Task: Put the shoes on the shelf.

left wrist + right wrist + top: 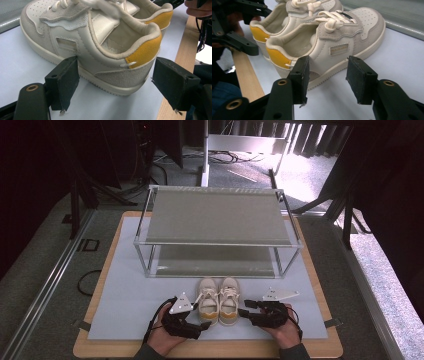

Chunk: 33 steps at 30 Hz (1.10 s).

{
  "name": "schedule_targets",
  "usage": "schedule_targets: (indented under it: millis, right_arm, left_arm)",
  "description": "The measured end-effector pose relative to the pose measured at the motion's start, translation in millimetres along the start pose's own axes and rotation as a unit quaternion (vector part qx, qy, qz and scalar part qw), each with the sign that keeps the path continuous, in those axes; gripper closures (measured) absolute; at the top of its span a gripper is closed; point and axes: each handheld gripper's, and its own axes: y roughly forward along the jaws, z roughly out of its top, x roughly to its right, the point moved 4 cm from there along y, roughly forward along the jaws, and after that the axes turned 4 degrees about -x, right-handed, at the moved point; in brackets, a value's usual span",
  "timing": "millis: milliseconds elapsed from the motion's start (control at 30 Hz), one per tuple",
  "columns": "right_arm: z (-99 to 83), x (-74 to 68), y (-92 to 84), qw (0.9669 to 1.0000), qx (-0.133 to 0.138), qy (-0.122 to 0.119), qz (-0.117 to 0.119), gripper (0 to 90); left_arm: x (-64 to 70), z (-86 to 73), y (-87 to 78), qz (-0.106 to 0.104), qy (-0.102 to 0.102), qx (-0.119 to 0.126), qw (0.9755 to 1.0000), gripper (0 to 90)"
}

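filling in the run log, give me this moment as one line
left gripper: open beside left shoe heel | right gripper: open beside right shoe | shelf rack: behind

- Two small cream-white leather sneakers with yellow suede heel patches: the left one (207,301) and the right one (229,300), side by side at 12 o'clock from my hands.
- One two-tier metal-framed shoe rack with grey mesh shelves (215,215), at 12 o'clock beyond the shoes.
- One pale grey mat (125,295) on one light wooden table (90,351).
- Two black two-jaw grippers of mine: the left gripper (200,324) at 9 o'clock of the shoes, the right gripper (244,311) at 3 o'clock.
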Motion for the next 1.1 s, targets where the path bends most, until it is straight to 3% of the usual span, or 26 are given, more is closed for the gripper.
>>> schedule_targets:
  millis: [167,333,467,633,733,867,1000,1100]
  right_arm:
    - [0.2,-0.2,-0.1,1.0000,-0.002,-0.001,-0.001,52.5]
    - [4.5,-4.8,-5.5,1.0000,0.006,-0.003,-0.003,49.7]
    - [10.1,-8.8,-7.7,0.9998,0.011,0.002,-0.017,49.7]
    - [17.1,-10.7,-3.6,0.9994,0.011,0.011,-0.030,50.6]
    - [20.7,-11.7,-0.1,0.9990,0.003,0.019,-0.040,50.8]
    - [24.6,-14.3,5.7,0.9988,-0.003,0.027,-0.041,50.8]
    - [24.9,-15.4,11.3,0.9969,-0.022,0.030,-0.069,50.8]
    - [24.6,-16.2,13.0,0.9967,-0.025,0.039,-0.067,51.7]
  left_arm:
    - [-3.6,1.0,-1.0,-0.010,-0.002,-0.003,0.9999,20.8]
    - [-5.0,0.8,-11.0,-0.011,-0.008,0.016,0.9998,23.4]
    - [-6.1,5.3,-27.3,0.016,-0.004,0.031,0.9994,23.4]
    - [-17.8,12.5,-39.8,0.040,-0.034,0.058,0.9969,31.6]
    - [-23.2,15.3,-35.6,0.036,-0.049,0.059,0.9964,34.9]
    - [-23.7,17.8,-23.7,0.037,-0.054,0.042,0.9970,35.6]
    - [-25.1,20.2,-17.0,0.037,-0.064,0.032,0.9967,37.8]
    - [-25.6,21.4,-12.1,0.037,-0.070,0.026,0.9965,40.7]
